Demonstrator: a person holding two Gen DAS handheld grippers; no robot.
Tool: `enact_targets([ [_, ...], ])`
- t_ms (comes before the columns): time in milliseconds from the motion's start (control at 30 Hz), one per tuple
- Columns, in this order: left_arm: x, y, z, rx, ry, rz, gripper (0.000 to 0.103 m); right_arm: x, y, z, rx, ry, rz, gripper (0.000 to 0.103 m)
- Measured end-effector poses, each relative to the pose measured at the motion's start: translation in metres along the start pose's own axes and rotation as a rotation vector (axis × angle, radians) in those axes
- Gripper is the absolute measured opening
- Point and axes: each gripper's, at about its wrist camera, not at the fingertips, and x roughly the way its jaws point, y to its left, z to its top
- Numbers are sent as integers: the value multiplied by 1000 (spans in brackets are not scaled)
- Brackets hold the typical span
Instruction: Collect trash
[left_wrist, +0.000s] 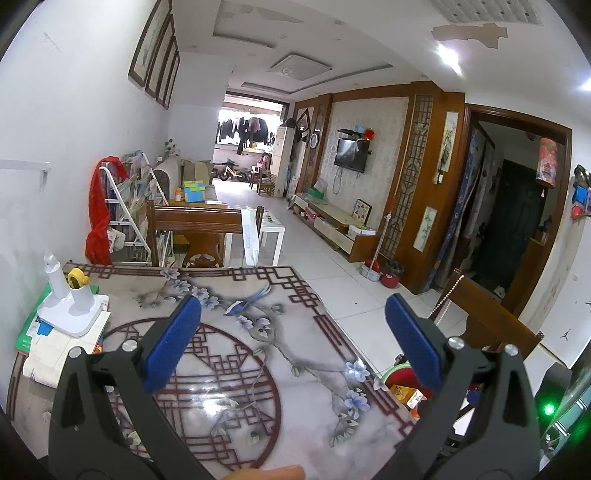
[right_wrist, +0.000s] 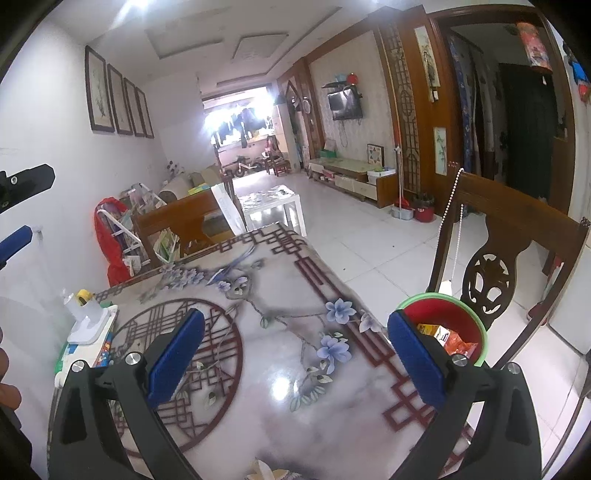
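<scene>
Red trash bin (right_wrist: 448, 325) with green rim beside right edge of bench (right_wrist: 295, 387), below bench top level, in front of wooden chair (right_wrist: 491, 258); orange and yellow wrappers (right_wrist: 452, 341) inside. Same bin (left_wrist: 397, 374) partly hidden behind right finger in left wrist view, wrappers (left_wrist: 406, 395) showing. Right tool (right_wrist: 295, 354) wide open, holding nothing, over floral bench cover, right finger overlapping bin rim in view. Left tool (left_wrist: 291, 339) wide open too, nothing between blue pads (left_wrist: 173, 343), above bench (left_wrist: 240, 350). White stand (left_wrist: 70, 310) with yellow-capped item (left_wrist: 77, 278) at far left corner of bench, on stacked books and papers (left_wrist: 55, 347). Second wooden chair (left_wrist: 199, 229) at far end of bench, red cloth (left_wrist: 98, 214) on rack behind. White bead string (right_wrist: 452, 221) hanging off near chair back. White low table (right_wrist: 273, 206) on tiled floor further off
</scene>
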Motion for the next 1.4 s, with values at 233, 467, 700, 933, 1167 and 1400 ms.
enact_targets([
  [233,0,1,0,0,0,0,98,0,1,-2,-6,11,6,96],
  [467,0,0,-1,1,1,1,98,0,0,-2,-3,13,5,96],
  [700,-4,4,-3,2,14,2,98,-2,-3,-8,5,29,3,96],
  [933,-3,2,-4,8,31,6,98,1,-7,-10,21,49,1,96],
  [1167,7,10,-11,-18,91,24,98,12,-6,-16,10,81,-9,96],
  [1400,21,44,-49,-62,184,129,98,88,-2,-53,-110,219,-56,96],
])
